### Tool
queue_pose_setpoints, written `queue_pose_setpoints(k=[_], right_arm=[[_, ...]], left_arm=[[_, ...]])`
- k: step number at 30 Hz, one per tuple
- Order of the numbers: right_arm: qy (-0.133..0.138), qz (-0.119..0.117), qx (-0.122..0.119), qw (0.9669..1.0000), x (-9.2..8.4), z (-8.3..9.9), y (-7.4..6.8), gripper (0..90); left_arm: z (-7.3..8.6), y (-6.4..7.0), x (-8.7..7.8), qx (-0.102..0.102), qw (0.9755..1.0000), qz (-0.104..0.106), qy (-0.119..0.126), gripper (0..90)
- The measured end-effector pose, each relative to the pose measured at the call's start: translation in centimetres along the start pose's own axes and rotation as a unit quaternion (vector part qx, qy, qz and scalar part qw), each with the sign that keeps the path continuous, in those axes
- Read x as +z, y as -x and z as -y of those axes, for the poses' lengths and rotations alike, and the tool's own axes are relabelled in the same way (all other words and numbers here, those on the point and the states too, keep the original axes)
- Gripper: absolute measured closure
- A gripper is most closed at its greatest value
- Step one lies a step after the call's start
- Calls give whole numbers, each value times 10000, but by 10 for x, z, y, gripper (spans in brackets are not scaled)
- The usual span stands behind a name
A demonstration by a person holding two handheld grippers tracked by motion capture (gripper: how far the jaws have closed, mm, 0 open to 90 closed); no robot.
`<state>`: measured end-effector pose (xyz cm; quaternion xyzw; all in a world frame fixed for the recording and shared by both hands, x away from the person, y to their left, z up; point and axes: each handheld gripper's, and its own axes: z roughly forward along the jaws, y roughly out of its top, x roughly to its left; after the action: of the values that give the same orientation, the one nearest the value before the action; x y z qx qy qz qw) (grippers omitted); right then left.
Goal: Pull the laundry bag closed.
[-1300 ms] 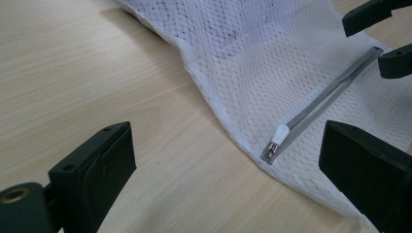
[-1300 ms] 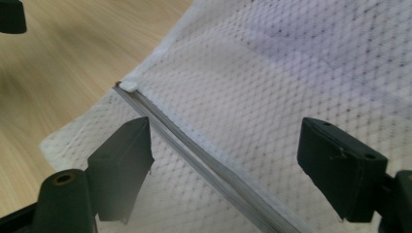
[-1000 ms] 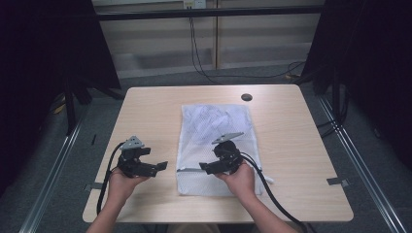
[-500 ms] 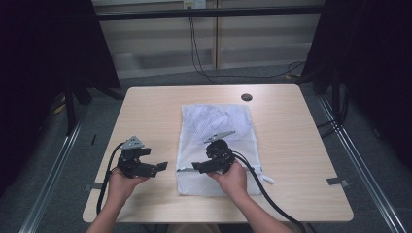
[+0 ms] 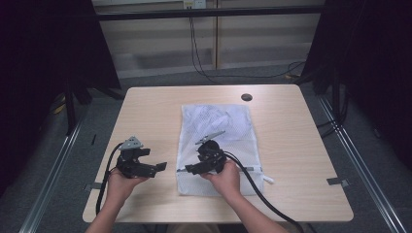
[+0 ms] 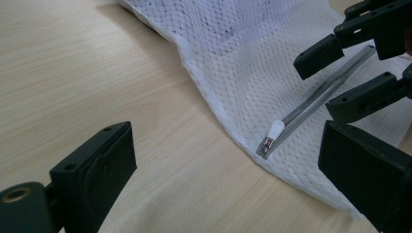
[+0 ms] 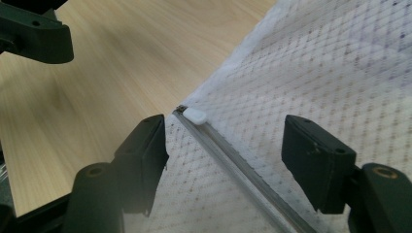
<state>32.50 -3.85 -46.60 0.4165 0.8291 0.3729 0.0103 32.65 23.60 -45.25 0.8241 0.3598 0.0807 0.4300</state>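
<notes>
Dark curtains are hanging on both sides of the room, and a pale wooden table (image 5: 145, 111) is standing in the middle of the high view. At lower left of that frame, the person's left hand (image 5: 119, 182) is holding the left gripper (image 5: 158, 168) just above the bare wood, its jaws spread and gripping nothing. Right of it, a white mesh laundry bag (image 5: 218, 126) is lying flat at the centre of the table, reaching toward a dark round hole (image 5: 247, 97) near the far edge. The right gripper (image 5: 187, 171) is hovering over the bag's near left corner, jaws parted and straddling the grey zipper (image 7: 233, 155). Its white zipper pull (image 7: 194, 115) is sitting at the bag's edge, untouched, between the two grippers.
</notes>
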Motion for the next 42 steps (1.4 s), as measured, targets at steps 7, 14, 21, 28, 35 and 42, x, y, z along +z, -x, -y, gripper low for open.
queue_pose_setpoints(k=[7,14,21,28,35,42], right_arm=[[-54,-114,179,9998,7,-3,-1,362],[-147,-272,303,9991,13,-5,-1,485],[-219,-394,329,9984,21,-7,-3,612],[-229,-362,420,9982,25,-10,-3,658],[-359,-336,494,9976,32,-11,-5,676],[-331,-463,551,9969,34,-12,-7,726]], left_arm=[[1,0,0,4,10000,-14,-18,64],[1,-1,-1,11,10000,-26,-38,65],[1,-1,0,0,10000,-39,-46,65],[1,-1,0,18,10000,-43,-65,66],[1,-1,1,18,10000,-37,-78,68],[1,-1,1,8,10000,-58,-68,68]])
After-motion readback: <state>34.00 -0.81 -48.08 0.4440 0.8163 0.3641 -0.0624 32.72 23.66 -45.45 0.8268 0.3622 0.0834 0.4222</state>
